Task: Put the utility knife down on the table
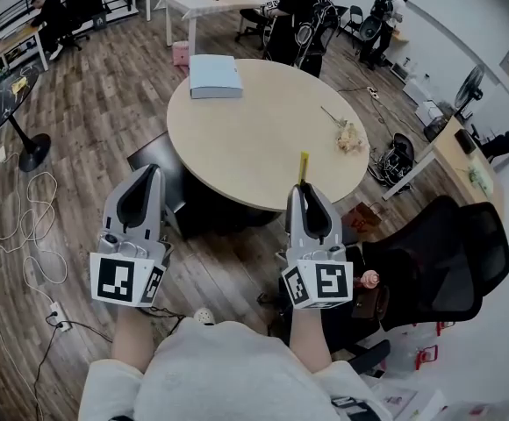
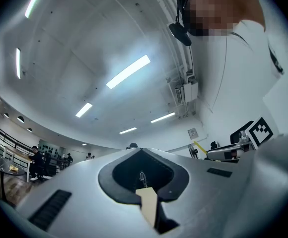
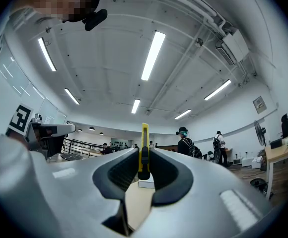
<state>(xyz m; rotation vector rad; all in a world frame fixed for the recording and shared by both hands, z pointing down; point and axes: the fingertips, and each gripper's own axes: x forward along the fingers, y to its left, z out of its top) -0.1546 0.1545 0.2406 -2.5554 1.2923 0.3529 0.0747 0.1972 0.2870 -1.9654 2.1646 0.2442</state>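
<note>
A yellow utility knife stands upright between the jaws of my right gripper, which is shut on it. It is held just in front of the near edge of the round beige table. My left gripper is held to the left of the table, level with the right one. Its jaws are closed together with nothing between them.
A light blue box lies at the table's far left. A small pale object and a thin stick lie at its right side. A black office chair stands to my right. Cables trail over the wooden floor at left.
</note>
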